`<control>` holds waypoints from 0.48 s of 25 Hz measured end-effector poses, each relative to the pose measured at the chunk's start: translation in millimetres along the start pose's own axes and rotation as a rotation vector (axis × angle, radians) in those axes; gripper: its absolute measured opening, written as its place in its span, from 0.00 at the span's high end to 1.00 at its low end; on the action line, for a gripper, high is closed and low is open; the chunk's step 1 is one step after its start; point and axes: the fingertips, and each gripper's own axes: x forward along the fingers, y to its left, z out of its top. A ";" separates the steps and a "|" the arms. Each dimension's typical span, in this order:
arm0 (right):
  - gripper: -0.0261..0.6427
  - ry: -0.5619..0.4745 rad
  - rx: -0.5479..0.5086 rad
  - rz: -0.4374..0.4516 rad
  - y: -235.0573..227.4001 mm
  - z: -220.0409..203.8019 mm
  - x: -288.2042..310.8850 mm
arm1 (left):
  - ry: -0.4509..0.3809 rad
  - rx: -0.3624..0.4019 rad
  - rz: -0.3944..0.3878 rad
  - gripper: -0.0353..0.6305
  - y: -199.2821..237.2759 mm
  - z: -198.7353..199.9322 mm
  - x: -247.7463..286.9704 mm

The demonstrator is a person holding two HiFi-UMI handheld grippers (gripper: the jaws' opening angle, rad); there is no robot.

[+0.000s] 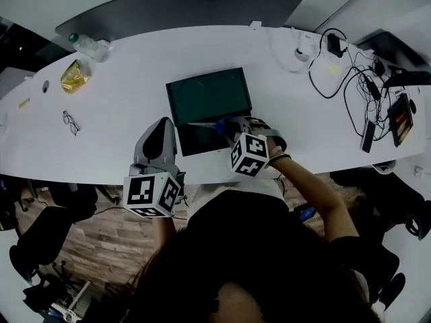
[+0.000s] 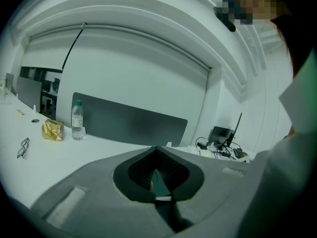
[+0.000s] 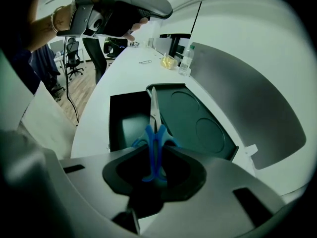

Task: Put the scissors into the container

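right tongs (image 3: 153, 168) | clamped on blue scissors (image 3: 154, 132) | over open container (image 3: 123, 125)

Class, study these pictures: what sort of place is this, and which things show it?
Most likely an office or meeting room: a long white table, a grey divider along its far edge, swivel chairs nearby, and a tangle of cables at one end.

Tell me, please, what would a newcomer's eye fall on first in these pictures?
The blue-handled scissors stand out first. The right gripper clamps them by the handles, and their blades point over the open dark green container in the middle of the white table. Next comes the left gripper, close beside the container's left edge.
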 end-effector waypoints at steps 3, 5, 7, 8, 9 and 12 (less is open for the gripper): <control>0.82 0.021 -0.013 0.033 1.6 -3.2 6.6 | 0.012 -0.009 0.008 0.93 5.8 -3.8 3.8; 0.82 0.039 -0.028 0.049 2.4 -6.0 10.9 | 0.018 -0.015 0.013 0.93 9.2 -6.4 5.1; 0.82 0.055 -0.043 0.062 2.7 -8.9 15.3 | 0.024 -0.022 0.020 0.93 12.1 -8.8 6.7; 0.82 0.063 -0.048 0.067 2.8 -10.2 17.4 | 0.027 -0.026 0.023 0.93 13.1 -10.0 7.5; 0.82 0.070 -0.052 0.073 3.2 -11.4 19.3 | 0.029 -0.029 0.026 0.93 14.0 -11.2 8.1; 0.82 0.094 -0.057 0.088 4.7 -15.2 24.7 | 0.038 -0.036 0.032 0.93 16.5 -14.5 10.2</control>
